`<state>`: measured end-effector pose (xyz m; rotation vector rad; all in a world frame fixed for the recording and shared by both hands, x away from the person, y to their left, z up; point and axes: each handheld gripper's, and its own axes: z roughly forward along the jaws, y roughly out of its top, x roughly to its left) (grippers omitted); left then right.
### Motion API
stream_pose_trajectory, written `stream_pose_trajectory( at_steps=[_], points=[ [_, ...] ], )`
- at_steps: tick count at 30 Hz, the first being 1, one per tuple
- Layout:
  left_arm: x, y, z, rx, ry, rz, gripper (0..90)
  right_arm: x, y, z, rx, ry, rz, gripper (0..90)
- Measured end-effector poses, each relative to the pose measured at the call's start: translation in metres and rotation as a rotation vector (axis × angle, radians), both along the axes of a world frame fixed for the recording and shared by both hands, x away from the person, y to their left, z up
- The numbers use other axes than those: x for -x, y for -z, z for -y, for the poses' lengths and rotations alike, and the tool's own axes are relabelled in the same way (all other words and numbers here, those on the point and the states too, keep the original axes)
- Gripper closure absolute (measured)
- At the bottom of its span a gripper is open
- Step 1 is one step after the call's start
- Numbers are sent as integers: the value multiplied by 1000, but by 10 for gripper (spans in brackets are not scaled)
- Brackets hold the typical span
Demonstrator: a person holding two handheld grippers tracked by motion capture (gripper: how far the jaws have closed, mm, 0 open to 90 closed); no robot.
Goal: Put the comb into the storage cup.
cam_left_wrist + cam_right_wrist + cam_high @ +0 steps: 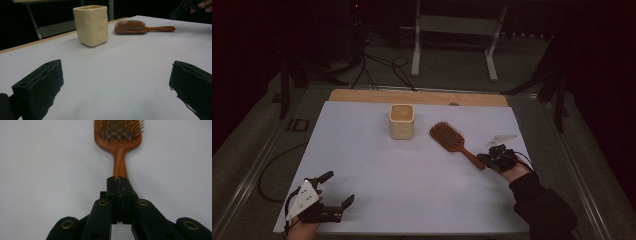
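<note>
A wooden paddle hairbrush [452, 140] lies bristles up on the white table top, its handle pointing to the near right. My right gripper [486, 159] sits at the handle's end. In the right gripper view its jaws [118, 180] are pressed together with no gap, and the hairbrush [118, 142] handle runs out of sight behind them. Whether they touch it is unclear. A cream square cup [402, 121] stands upright at the middle back. My left gripper [339, 187] rests at the near left corner, open and holding nothing. Its own view [115, 75] looks across at the cup [91, 25] and hairbrush [140, 27].
The white sheet [412, 170] covers a wooden table whose bare strip shows at the far edge [362, 95]. Cables [382, 67] and a white frame's legs [417, 45] lie on the floor beyond. A wide bare stretch of sheet separates the two grippers.
</note>
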<state>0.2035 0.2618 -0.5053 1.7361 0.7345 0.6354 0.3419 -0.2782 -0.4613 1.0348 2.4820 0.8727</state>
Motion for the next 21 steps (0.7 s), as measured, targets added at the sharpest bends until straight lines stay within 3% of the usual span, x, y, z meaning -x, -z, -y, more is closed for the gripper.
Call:
stream_pose_trajectory(
  at_steps=[6,11,21],
  points=[
    [0,0,0,2,0,-1,0,-2,-23,0,7,-2,45,851],
    [0,0,0,0,-1,0,0,-8,-35,-5,26,-26,50,739],
    [0,0,-1,1,-1,-1,0,-22,-36,-15,47,-55,-2,336]
  ],
)
